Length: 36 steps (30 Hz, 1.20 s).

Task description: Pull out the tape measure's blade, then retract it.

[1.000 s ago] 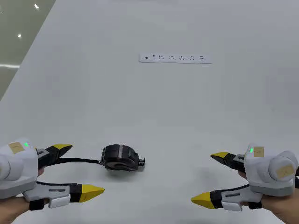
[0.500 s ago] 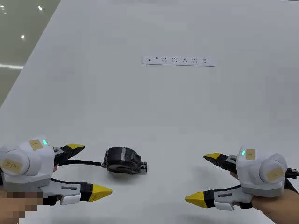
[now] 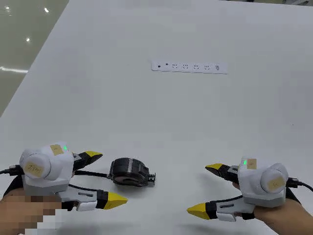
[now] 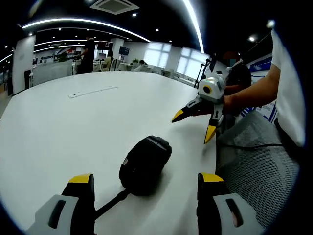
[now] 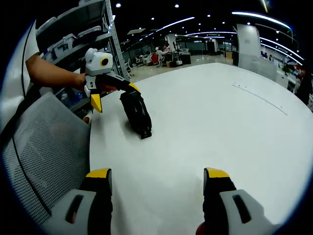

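Observation:
A black tape measure [image 3: 129, 171] lies on the white table [image 3: 161, 117], its blade end pointing right and a black strap trailing left. My left gripper [image 3: 104, 177] is open, its yellow-tipped jaws just left of the case. From the left gripper view the tape measure [image 4: 145, 163] sits slightly ahead of and between the jaws. Well to the right my right gripper [image 3: 206, 190] is open with nothing between its jaws. Its own view has the tape measure [image 5: 135, 113] far ahead and the left gripper [image 5: 111, 94] beyond it.
A white power strip [image 3: 189, 67] lies at the far middle of the table. The table's left edge [image 3: 34, 63] drops to a glossy floor. A mesh chair [image 5: 44, 156] stands near the person. Bare tabletop lies between the grippers.
Both grippers have edged inward toward the tape measure, the left one closing in on the case. The head camera has shifted a little. The tape measure lies where it was.

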Each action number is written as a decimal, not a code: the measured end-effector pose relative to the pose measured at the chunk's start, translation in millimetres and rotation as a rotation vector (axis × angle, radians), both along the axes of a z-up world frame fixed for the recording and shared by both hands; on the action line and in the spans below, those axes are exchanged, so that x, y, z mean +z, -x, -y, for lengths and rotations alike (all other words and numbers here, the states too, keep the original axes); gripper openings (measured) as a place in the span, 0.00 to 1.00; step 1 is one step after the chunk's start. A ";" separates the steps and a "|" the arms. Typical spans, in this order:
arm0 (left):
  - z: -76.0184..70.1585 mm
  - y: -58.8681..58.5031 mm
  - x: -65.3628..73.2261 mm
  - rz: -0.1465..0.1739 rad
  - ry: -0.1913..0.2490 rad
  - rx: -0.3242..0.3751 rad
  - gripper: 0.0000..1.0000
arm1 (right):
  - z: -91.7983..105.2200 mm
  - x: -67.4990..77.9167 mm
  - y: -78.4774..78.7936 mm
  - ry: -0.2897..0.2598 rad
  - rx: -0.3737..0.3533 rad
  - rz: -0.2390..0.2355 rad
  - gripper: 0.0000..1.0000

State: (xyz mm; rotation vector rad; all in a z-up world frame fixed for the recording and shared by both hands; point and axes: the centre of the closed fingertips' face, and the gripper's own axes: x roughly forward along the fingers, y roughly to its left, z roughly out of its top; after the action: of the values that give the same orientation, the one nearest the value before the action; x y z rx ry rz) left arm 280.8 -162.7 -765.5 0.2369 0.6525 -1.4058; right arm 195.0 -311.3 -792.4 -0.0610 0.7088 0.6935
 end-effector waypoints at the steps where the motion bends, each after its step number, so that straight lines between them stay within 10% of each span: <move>1: 0.6 -0.2 -0.4 0.002 -0.002 -0.004 0.82 | -1.2 -0.9 -0.8 -0.003 0.003 -0.001 0.76; 36: 14.3 -1.4 -17.9 0.055 -0.068 -0.180 0.50 | -38.5 -13.0 -27.1 -0.030 0.110 0.007 0.64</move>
State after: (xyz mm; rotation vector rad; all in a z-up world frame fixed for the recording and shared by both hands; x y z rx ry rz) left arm 282.2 -177.0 -783.3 0.3943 0.6467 -1.5454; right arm 222.1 -272.8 -805.4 -0.0757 0.6918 0.8087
